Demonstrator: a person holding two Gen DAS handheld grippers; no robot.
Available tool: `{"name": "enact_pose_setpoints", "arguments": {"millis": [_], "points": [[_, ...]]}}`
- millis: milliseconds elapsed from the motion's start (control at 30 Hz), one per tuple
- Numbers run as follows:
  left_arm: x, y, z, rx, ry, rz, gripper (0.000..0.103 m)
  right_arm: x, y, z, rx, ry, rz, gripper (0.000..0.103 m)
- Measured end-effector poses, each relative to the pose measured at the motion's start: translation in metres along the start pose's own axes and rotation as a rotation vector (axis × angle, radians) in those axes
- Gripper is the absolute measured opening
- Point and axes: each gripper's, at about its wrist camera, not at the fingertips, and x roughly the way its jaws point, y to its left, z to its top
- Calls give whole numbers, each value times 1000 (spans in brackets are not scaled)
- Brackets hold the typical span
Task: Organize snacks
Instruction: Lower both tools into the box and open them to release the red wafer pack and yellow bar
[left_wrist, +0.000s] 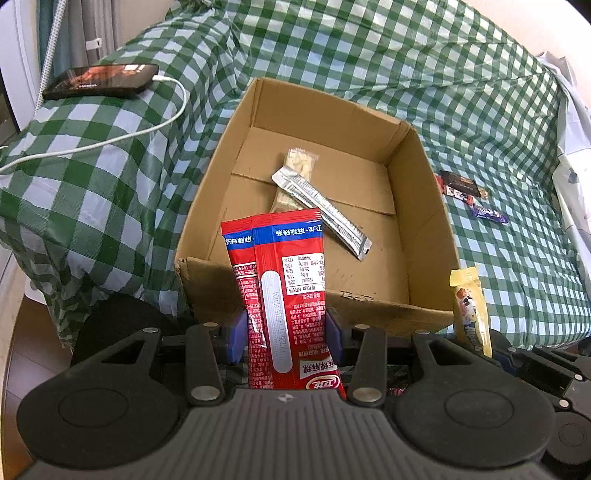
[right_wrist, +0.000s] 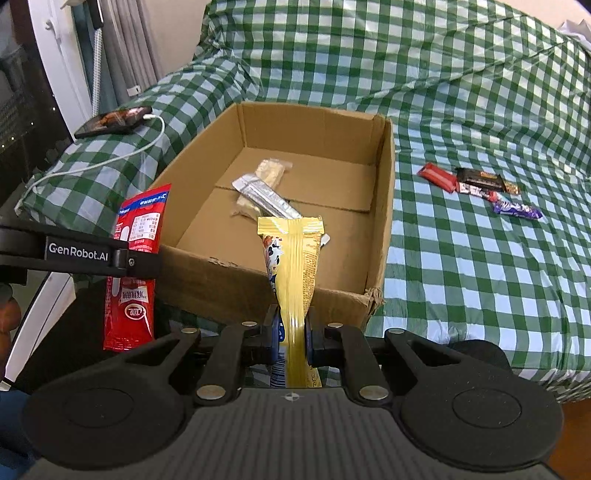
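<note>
An open cardboard box (left_wrist: 424, 206) (right_wrist: 384, 206) sits on a green checked bedcover. Inside lie a silver snack stick (left_wrist: 325, 210) (right_wrist: 266, 199) across a beige snack bar (left_wrist: 299, 162) (right_wrist: 271, 171). My left gripper (left_wrist: 286, 328) is shut on a red snack packet (left_wrist: 284, 280) (right_wrist: 135, 266), which stands up over the box's near wall. My right gripper (right_wrist: 293, 332) is shut on a yellow snack packet (right_wrist: 295, 266) (left_wrist: 471, 306), held upright at the box's near edge. To the right of the box, several small wrapped bars (left_wrist: 469, 195) (right_wrist: 480, 188) lie on the cover.
A black phone (left_wrist: 99, 79) (right_wrist: 114, 120) with a white charging cable (left_wrist: 122, 136) (right_wrist: 110, 158) rests on the pillow left of the box. Curtains and a white frame stand at the far left. Bare checked cover (right_wrist: 480, 295) stretches to the right of the box.
</note>
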Motion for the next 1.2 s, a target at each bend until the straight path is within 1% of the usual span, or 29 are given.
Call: {"name": "enact_pose_setpoints", "arguments": {"millis": [133, 267, 467, 667, 833, 1200], "points": [[10, 0, 9, -4, 15, 1, 48, 10, -2, 6, -1, 20, -4, 14], [18, -1, 24, -4, 15, -4, 48, 24, -2, 20, 12, 26, 6, 14], [31, -8, 48, 2, 3, -1, 48, 39, 2, 46, 2, -8, 30, 14], [49, -10, 68, 7, 6, 11, 48, 57, -10, 67, 9, -9, 31, 14], [64, -11, 84, 10, 1, 15, 49, 75, -20, 80, 19, 0, 23, 14], [92, -15, 114, 13, 2, 49, 49, 113, -23, 99, 28, 1, 31, 14]]}}
